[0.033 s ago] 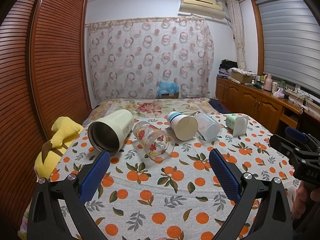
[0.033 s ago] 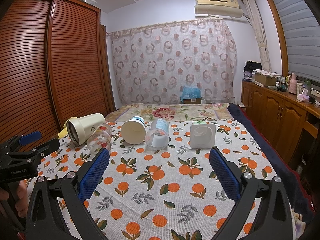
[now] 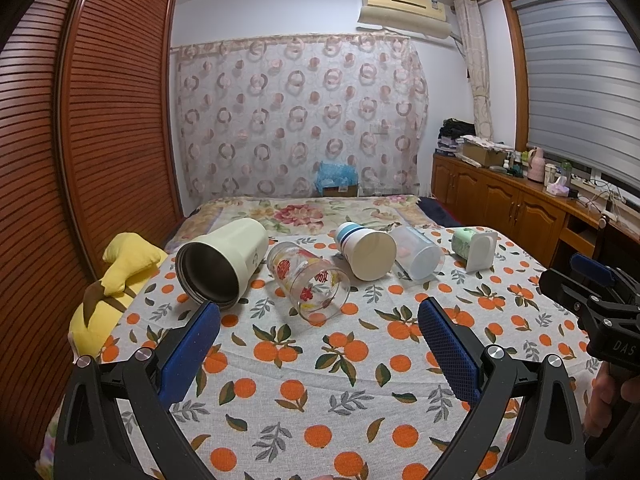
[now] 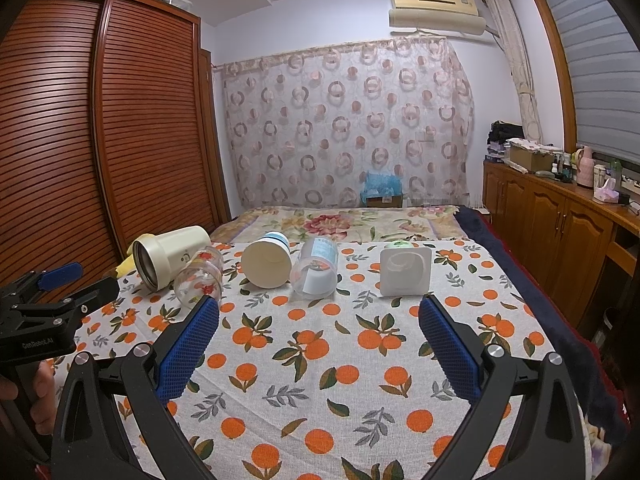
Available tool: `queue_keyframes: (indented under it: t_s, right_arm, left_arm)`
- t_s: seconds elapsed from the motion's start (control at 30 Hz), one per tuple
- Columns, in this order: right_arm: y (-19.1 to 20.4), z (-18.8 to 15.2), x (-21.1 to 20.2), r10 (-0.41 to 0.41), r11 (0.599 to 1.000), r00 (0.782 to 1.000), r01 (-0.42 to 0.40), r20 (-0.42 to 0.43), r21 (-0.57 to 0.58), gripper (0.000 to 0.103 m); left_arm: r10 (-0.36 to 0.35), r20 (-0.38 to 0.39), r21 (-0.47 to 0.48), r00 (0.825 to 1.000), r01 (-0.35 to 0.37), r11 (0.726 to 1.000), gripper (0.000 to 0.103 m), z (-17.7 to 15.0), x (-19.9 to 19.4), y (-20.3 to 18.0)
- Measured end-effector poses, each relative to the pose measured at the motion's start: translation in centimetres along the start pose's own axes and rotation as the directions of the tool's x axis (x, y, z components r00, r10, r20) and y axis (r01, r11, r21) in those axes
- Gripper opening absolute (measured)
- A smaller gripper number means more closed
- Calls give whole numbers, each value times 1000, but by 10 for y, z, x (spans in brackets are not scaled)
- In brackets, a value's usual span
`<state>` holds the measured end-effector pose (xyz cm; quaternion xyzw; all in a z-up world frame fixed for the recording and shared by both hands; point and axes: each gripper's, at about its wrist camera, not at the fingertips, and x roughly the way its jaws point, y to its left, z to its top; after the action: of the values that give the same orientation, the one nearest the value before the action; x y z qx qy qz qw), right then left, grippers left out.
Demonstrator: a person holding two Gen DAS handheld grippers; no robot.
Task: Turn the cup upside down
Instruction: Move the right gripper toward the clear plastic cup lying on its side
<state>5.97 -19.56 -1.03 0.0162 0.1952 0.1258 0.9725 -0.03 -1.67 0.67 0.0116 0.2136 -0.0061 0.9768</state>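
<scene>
Several cups lie on their sides in a row on the orange-print cloth [image 3: 320, 360]: a cream steel-lined tumbler [image 3: 224, 266], a clear glass with red print [image 3: 308, 282], a paper cup with blue stripes [image 3: 366, 250], a frosted plastic cup [image 3: 418, 252] and a white square cup with a green base [image 3: 476, 246]. In the right wrist view they are the tumbler [image 4: 168, 256], glass [image 4: 200, 280], paper cup [image 4: 268, 262], plastic cup [image 4: 316, 270] and square cup [image 4: 404, 270]. My left gripper [image 3: 318, 330] is open and empty, short of the glass. My right gripper [image 4: 318, 330] is open and empty, short of the plastic cup.
A yellow plush toy [image 3: 116, 280] lies at the cloth's left edge by the wooden wardrobe [image 3: 100, 140]. A floral bedspread [image 3: 320, 212] lies behind the cups. A wooden cabinet [image 4: 560, 232] runs along the right. The other gripper shows at the edge of each view [image 3: 592, 304] [image 4: 44, 312].
</scene>
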Motion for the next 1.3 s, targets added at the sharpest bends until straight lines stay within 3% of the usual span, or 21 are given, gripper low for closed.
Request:
queue_keyframes:
  t_s: [0.17,0.37,0.63,0.73,1.0,1.3]
  right_arm:
    - [-1,2,11,8,1000,1000,-8,-17,-8,100]
    - [-5,14,39,26,998,997,-30,-79,-52,88]
    - [-3,35,81,80,991,974,-100,-210,-90,74]
    - [-5,41,96,84,989,966,-110,-246,-95,74]
    - [-2,66,144,120,982,927,-163,-357,-94,71]
    - [-7,90,209,112,986,868,-156,-484,-51,69]
  left_arm:
    - [-6,-23,1,1000,6,1000,96,3,5,-2]
    - [-37,-73,14,997,38,999,96,4,25,8]
    - [-85,-117,33,989,90,995,96,14,50,17]
    - [-95,-120,40,988,101,994,96,20,56,18]
    - [-114,-148,68,982,125,990,96,33,74,15]
    - [-111,-178,91,978,129,988,96,32,88,8]
